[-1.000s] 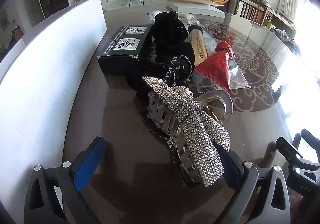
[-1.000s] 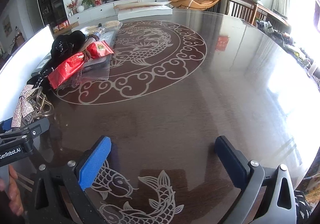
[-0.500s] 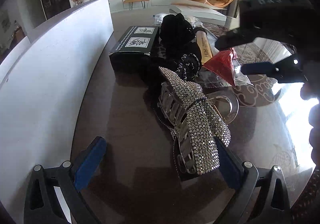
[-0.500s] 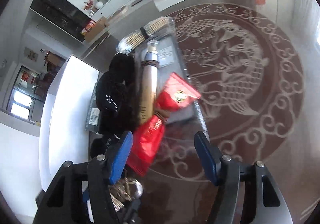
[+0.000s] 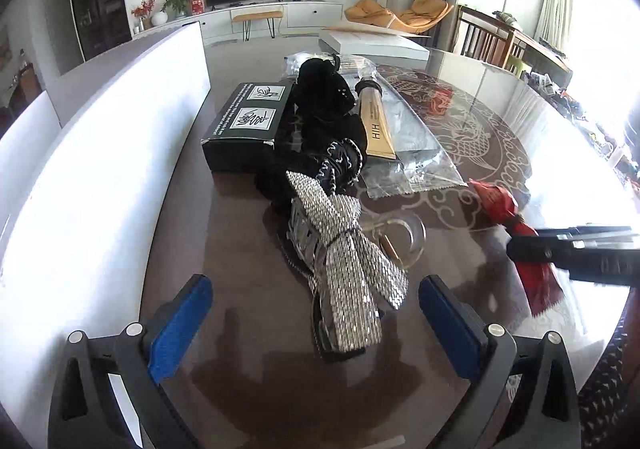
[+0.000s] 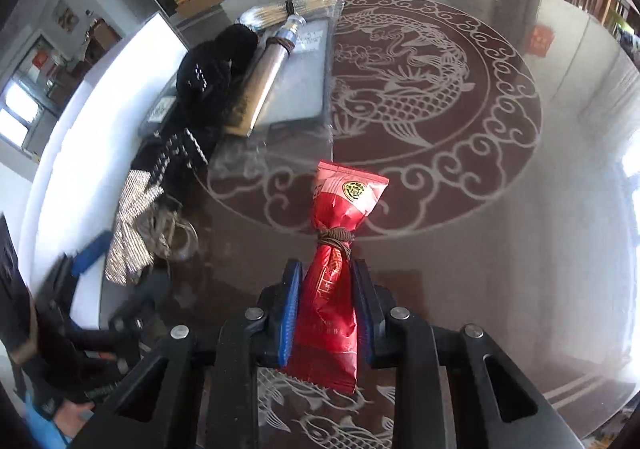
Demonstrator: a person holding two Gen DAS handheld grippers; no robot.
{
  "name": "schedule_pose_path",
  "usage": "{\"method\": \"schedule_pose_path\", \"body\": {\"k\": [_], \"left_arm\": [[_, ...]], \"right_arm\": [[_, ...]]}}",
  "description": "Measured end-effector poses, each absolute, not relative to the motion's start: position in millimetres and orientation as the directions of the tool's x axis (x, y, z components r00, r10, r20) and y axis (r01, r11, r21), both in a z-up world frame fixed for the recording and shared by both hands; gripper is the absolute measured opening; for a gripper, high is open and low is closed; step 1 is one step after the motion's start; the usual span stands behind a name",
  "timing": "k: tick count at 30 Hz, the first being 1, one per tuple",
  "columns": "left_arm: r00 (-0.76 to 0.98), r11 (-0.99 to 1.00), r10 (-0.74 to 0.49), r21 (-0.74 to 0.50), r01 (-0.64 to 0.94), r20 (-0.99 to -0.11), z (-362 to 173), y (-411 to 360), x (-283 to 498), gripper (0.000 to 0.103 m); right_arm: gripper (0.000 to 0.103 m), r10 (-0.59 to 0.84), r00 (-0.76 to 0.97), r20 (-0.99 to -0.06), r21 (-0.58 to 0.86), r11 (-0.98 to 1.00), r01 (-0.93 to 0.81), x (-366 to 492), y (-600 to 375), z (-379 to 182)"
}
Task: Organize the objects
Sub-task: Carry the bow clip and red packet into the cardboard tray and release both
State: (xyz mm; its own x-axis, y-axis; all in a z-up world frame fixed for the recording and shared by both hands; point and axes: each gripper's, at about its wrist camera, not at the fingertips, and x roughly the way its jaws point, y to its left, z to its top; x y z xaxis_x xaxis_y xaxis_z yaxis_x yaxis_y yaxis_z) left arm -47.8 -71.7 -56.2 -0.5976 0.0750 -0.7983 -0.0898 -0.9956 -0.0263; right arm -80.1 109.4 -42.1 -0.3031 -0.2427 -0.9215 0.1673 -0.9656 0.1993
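Right claw [image 6: 326, 301] had just been closing and gripped the red packet [image 6: 332, 289] by its lower half, tied neck and top poking out past the pads, over the bench [image 6: 500, 249]. Left claw [image 5: 316, 325] was open, the sparkly bow clip [image 5: 344, 281] lying on the bench between its fingers, untouched.

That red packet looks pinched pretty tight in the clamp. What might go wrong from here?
Two risks stand out. The right gripper is shut on the red packet below its tied cord, so whatever is inside might get squashed, or the slick wrapper might slip out. The left gripper is open around the rhinestone hair clip, which touches the clear tape roll; lifting it may drag that along.
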Motion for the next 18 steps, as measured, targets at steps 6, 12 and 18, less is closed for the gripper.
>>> {"method": "schedule_pose_path", "body": {"k": [6, 12, 18], "left_arm": [[-0.605, -0.997, 0.081, -0.058, -0.058, -0.792, -58.1, -77.0, -50.2, 0.049], [-0.64, -0.989, 0.15, -0.126, -0.083, -0.753, -23.7, -91.9, -16.7, 0.048], [-0.709, -0.973, 0.196, -0.227, -0.053, -0.678, 46.3, -139.4, 14.7, 0.049]], "right_arm": [[0.032, -0.167, -0.329, -0.93, 0.097, -0.971, 0.218, -77.6, 101.9, -48.2], [0.02, -0.224, -0.346, -0.911, 0.157, -0.965, 0.211, -62.1, 103.5, -35.9], [0.02, -0.409, -0.375, -0.832, 0.332, -0.909, 0.254, -54.8, 77.0, 19.3]]}}
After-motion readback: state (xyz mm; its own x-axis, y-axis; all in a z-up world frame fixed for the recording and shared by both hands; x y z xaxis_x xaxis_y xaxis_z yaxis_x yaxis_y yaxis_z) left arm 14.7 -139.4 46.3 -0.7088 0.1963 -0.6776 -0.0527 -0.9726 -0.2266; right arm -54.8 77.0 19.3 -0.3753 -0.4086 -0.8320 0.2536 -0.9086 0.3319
